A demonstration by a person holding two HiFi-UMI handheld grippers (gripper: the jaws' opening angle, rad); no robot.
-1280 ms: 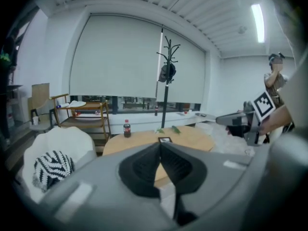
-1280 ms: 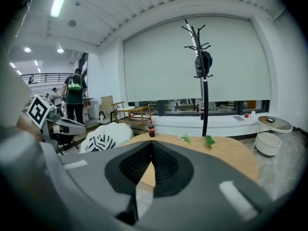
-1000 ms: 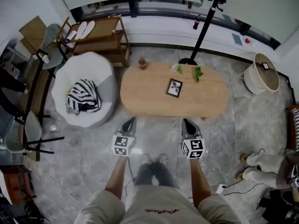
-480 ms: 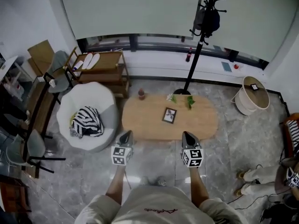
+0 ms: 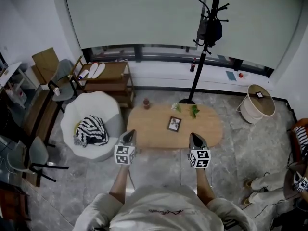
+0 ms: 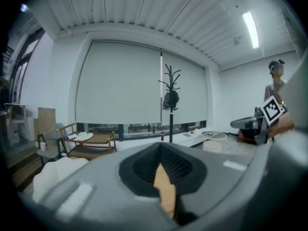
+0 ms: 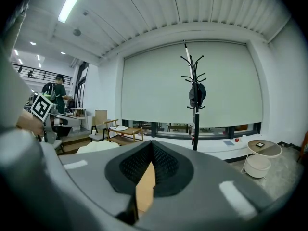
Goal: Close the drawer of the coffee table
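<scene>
**Item: coffee table** (image 5: 211, 129). Oval, with a pale wood worktop. It stands mid-room on the stone floor, just beyond the tips of both tongs, with a white beanbag seat (image 5: 79, 114) to its left.

**Drawer.** Not made out. Nothing juts from the near edge in the head view, and neither gripper view looks down at the table's side. Which face carries the drawer, and whether it stands open, cannot be told.

**On the worktop.** A small picture frame (image 5: 174, 124) at the centre. A little bottle (image 5: 146, 103) at the far left. Green sprigs (image 5: 194, 110) along the far edge.

**Left tongs** (image 5: 129, 135). Jaws pressed together with nothing between them, so only a sliver of wood shows through the gap.

**Right tongs** (image 5: 195, 139). The same: closed and empty.

**Handling (judged).**
- The drawer is probably a rigid wooden box on runners, light and free-sliding rather than heavy.
- No grip is needed, since closed tips will serve as a pusher.
- Contact belongs flat on the drawer front, at its middle or with one pair of tongs towards each end, so the box does not skew and jam.
- The push should be slow, because the table may skate on the polished floor and the frame and bottle could topple at a slam.
</scene>
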